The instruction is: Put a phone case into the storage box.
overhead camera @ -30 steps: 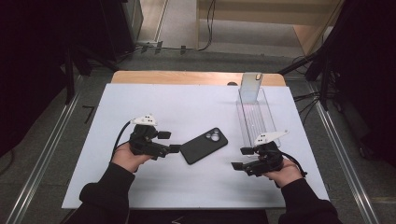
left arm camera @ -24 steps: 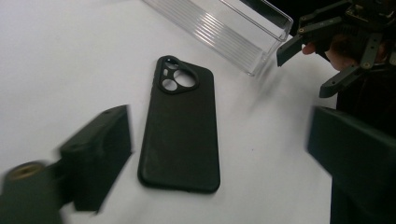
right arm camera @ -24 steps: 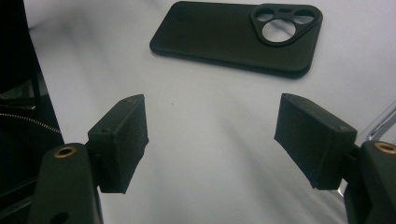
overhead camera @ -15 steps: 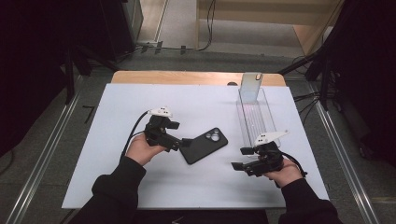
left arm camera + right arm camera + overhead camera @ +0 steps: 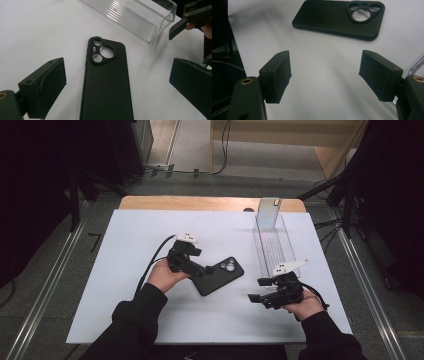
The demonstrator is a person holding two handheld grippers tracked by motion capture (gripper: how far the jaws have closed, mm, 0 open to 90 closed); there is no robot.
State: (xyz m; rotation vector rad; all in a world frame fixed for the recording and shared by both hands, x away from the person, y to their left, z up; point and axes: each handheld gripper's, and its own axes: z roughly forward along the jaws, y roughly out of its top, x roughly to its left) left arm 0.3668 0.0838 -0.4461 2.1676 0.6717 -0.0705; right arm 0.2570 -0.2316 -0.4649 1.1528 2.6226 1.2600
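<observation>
The black phone case (image 5: 220,276) lay flat, back up, near the centre of the white table (image 5: 130,235), its camera cut-out toward 2 o'clock in the high view. The left gripper (image 5: 209,269) sat at the case's 9 o'clock end; its jaws had just been opening and stood wide, either side of the case's near end, the pads clear of it. The right gripper (image 5: 256,290), at 4 o'clock from the case and apart from it, had its jaws parted on nothing. The clear tray (image 5: 272,247) lay at 2 o'clock
</observation>
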